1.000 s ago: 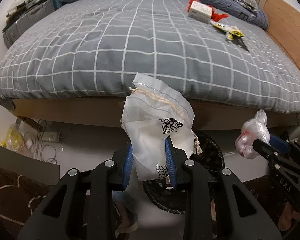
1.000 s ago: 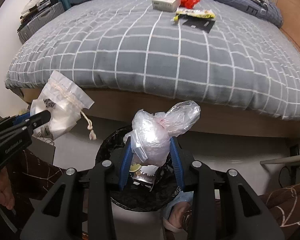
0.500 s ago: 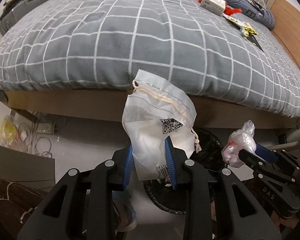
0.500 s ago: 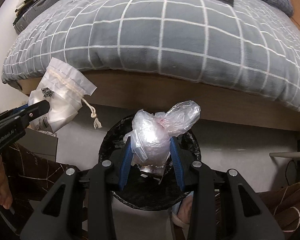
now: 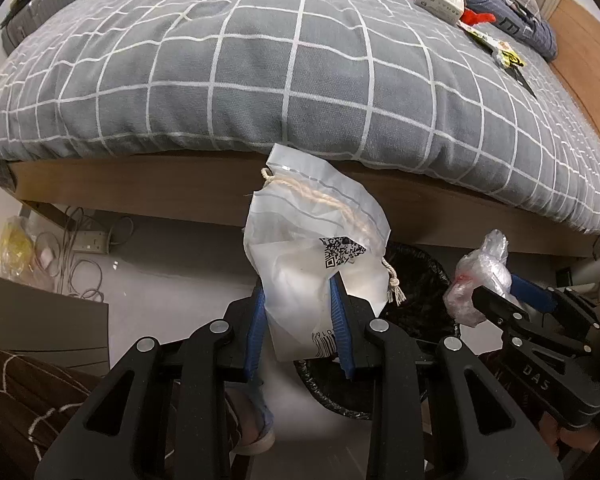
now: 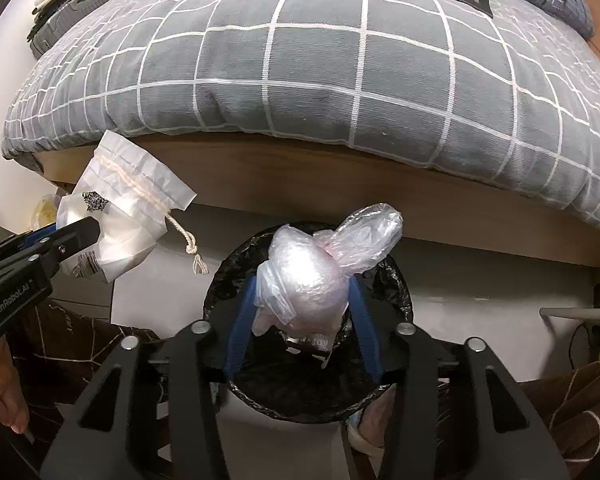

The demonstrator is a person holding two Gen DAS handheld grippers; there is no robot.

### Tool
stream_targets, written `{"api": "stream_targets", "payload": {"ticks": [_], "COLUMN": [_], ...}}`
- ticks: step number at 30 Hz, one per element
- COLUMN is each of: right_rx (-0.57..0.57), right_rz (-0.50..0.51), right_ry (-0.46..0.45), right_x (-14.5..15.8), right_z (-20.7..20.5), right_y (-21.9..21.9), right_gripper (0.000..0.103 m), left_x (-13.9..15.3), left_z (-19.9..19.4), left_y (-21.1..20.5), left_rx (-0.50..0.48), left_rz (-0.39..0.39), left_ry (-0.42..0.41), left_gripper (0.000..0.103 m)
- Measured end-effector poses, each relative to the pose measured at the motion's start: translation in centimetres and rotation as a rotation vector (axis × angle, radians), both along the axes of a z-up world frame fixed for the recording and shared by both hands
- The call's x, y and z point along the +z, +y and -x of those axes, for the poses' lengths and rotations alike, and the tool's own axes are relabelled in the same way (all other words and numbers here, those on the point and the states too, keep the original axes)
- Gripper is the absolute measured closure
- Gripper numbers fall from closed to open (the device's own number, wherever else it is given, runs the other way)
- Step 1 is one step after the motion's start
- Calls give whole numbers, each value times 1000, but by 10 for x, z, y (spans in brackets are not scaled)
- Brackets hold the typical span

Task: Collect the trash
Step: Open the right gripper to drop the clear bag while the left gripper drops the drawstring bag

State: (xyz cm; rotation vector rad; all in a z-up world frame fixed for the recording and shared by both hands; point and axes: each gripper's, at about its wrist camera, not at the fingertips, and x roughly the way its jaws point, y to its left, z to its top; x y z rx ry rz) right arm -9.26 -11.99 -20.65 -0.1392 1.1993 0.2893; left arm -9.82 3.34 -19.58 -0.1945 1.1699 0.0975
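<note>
the left gripper (image 5: 298,316) is pinching a frosted white drawstring pouch (image 5: 316,256), standing upright; the right gripper (image 6: 300,312) is clamping a crumpled clear plastic bag (image 6: 320,268) over the black-lined bin (image 6: 220,292).

"GenRobot.AI" stands in white on the left gripper (image 6: 76,240); "DAS" on the right gripper (image 5: 496,300). The white drawstring bag (image 5: 312,264) carries a QR code above a barcode with digits too small to read.

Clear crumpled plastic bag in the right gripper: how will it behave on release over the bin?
The clear plastic bag is thin, crumpled film, so probably light and floppy. It may cling briefly to the right gripper pads. The bin lies directly below, so it should likely drop in.
</note>
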Motion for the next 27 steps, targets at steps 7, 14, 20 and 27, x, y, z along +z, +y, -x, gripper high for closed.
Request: {"api": "stream_targets", "payload": {"ticks": [7, 14, 20, 27], "right_rx": [-16, -62, -127, -166], "right_rz": [2, -5, -17, -14], "right_ry": [-33, -64, -87, -110], "right_x": [7, 18, 24, 28], "right_z": [9, 10, 13, 13], "right_y": [-20, -51, -78, -95], "right_gripper": [43, 31, 20, 13], "left_x": [-10, -13, -15, -17], "left_z": [-4, -8, -10, -13], "left_y": [-16, -44, -74, -92], "left_rx": [-17, -55, -106, -128], "left_rz": [11, 14, 13, 14], "left_ry": [21, 33, 42, 49], "left_gripper": [74, 74, 74, 73]}}
